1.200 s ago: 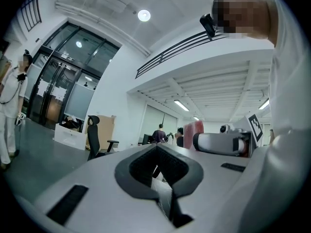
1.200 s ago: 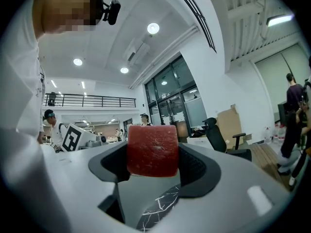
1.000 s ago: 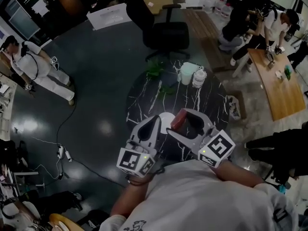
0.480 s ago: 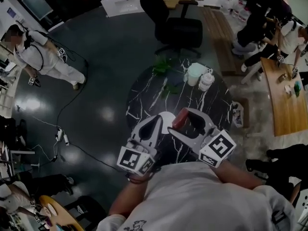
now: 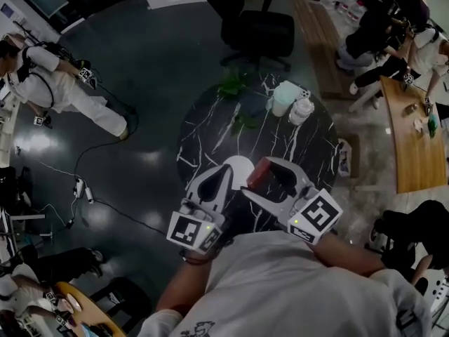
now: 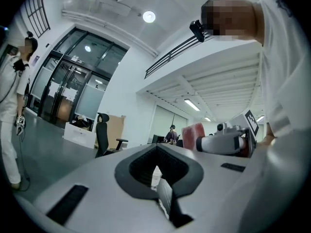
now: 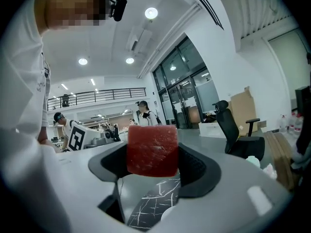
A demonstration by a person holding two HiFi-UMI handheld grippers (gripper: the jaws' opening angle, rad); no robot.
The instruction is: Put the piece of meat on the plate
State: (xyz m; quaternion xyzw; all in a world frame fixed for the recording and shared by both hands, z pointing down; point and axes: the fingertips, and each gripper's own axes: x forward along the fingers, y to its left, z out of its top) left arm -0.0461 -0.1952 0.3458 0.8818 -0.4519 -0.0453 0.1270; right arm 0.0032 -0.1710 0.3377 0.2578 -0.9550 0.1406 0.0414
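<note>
Red meat [image 7: 152, 150] in right gripper [image 5: 272, 176], near plate [image 5: 235, 166]

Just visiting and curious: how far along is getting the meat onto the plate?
Already done: the piece of meat is picked up, clamped in the right gripper. In hand: it is held in the air near the white plate. Left: set it on the plate and release.

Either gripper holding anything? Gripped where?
Right gripper is shut on the piece of meat, jaws pressing its left and right sides. Left gripper is shut, empty.
</note>
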